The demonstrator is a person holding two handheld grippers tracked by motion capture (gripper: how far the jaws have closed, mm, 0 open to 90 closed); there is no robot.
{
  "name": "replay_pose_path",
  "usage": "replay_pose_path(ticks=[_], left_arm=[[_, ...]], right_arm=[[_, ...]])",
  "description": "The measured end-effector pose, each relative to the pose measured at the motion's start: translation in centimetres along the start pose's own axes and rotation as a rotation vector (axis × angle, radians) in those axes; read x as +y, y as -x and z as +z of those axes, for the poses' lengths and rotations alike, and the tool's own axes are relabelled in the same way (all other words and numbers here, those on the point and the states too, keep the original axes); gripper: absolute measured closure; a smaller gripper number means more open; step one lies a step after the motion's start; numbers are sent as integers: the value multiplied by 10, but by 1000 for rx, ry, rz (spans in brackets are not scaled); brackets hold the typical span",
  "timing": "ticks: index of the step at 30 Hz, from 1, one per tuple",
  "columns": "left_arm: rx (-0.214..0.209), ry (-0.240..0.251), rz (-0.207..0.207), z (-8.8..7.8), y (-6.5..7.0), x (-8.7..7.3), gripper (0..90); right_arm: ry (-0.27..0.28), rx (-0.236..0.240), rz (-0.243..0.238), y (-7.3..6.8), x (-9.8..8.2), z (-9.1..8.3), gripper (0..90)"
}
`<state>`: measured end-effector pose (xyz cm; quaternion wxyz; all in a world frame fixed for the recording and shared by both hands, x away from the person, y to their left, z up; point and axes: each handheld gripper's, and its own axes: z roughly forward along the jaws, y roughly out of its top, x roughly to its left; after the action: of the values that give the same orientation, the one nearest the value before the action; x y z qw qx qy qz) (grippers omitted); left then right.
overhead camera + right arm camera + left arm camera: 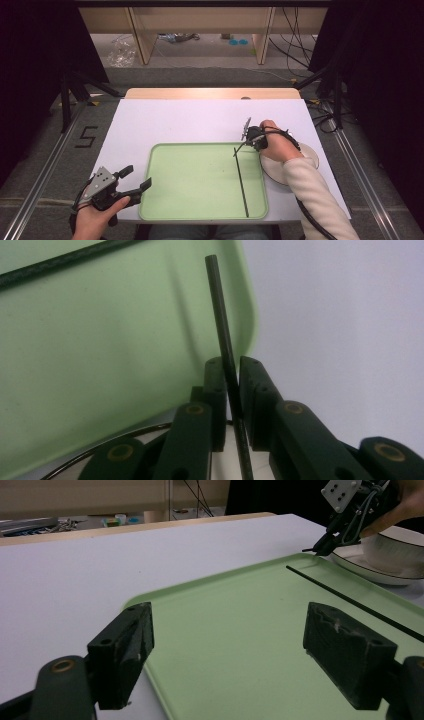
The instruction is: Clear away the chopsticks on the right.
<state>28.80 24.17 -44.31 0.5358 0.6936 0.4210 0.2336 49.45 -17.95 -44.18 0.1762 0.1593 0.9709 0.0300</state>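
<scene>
A thin black chopstick [222, 325] sits pinched between the pads of our right hand-held gripper [230, 390], closed on it just past the far right corner of the green tray [165, 200]. A second chopstick [242, 185] lies flat in the tray, nearer us than that hand-held gripper. Under the right wrist rests a white bowl on a plate [280, 172]. Our left hand-held gripper [136, 180] waits open at the tray's near left edge, on the white surface [190, 120]. To do this well, we should keep the grip firm and lower the stick level beside its mate.
</scene>
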Motion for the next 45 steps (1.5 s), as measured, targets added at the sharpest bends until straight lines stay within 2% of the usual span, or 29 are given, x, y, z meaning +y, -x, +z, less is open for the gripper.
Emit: replay_pose_path(ticks=[5,6,8,9,10,11,15,19,21,22,23,24,27,30,31,33,34,35,38,40,42,44,45], left_arm=[[0,1,-2,0,0,0,203],[0,1,-1,0,0,0,203],[1,1,-2,0,0,0,204],[1,1,-1,0,0,0,203],[1,1,-1,0,0,0,203],[1,1,-1,0,0,0,203],[1,1,-1,0,0,0,203],[0,3,-1,0,0,0,203],[1,3,-1,0,-1,0,203],[1,3,-1,0,-1,0,203],[1,3,-1,0,-1,0,203],[1,3,0,0,-1,0,203],[0,3,-2,0,0,0,203],[1,5,-1,-1,-1,0,203],[2,6,-3,-1,-1,0,203],[1,3,-2,0,-1,0,203],[1,4,-2,0,-1,0,203],[1,4,-1,0,-1,0,203],[1,4,-3,0,-1,0,203],[1,5,-3,0,-1,0,203],[1,4,-3,0,-1,0,203],[1,4,-2,0,-1,0,203],[1,3,-3,-1,-1,0,203]], right_arm=[[-2,-24,-43,-1,1,-1,850],[1,-46,-64,-2,2,-3,862],[5,-58,-74,-2,2,-4,866],[24,-102,-98,-1,3,-8,876],[24,-102,-98,-1,3,-8,876],[55,-148,-87,1,4,-13,877],[123,-231,-57,4,6,-24,877],[164,-263,-26,5,6,-32,877],[197,-267,7,7,6,-38,877],[230,-293,23,8,7,-43,877],[237,-294,33,8,7,-45,877],[247,-307,15,10,6,-48,877],[265,-302,33,10,6,-52,877],[324,-300,75,10,6,-58,878],[324,-300,75,10,6,-58,878],[368,-282,103,11,7,-64,877],[368,-282,103,11,7,-64,877],[398,-266,113,11,7,-67,877],[426,-241,133,12,6,-70,877],[447,-243,147,12,6,-74,877],[479,-227,186,13,5,-79,877],[488,-221,198,13,4,-81,878],[516,-222,225,14,3,-84,877]])
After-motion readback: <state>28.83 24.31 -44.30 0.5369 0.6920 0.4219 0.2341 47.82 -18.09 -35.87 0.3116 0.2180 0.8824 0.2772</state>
